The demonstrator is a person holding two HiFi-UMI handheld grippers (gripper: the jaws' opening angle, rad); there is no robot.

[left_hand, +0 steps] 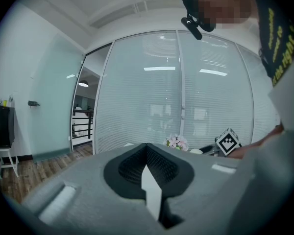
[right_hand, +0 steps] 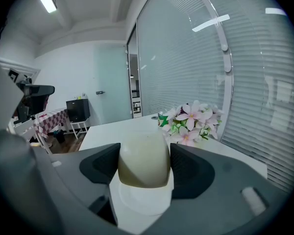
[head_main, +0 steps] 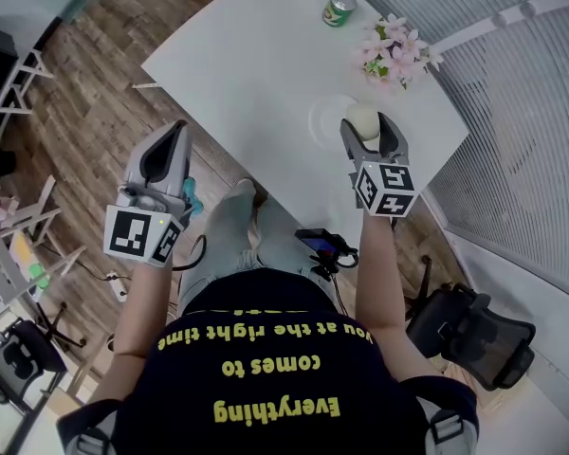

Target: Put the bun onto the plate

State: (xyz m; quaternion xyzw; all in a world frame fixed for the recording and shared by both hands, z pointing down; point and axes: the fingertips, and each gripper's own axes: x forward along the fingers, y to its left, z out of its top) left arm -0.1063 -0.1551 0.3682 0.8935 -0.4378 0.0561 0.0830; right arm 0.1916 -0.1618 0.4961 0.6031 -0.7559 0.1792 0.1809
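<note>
White table (head_main: pixel 256 74): bun (head_main: pixel 361 117) in R gripper (head_main: pixel 366 127) fingers (head_main: pixel 392 136), just over plate (head_main: pixel 323 121).

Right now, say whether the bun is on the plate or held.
Held: the right gripper clamps the bun over the plate; touching it, cannot tell.

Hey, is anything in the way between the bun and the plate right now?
Nothing visible. The right gripper holds the bun directly over the white plate. The pink flowers and the green can stand farther back on the table, off the path.
</note>
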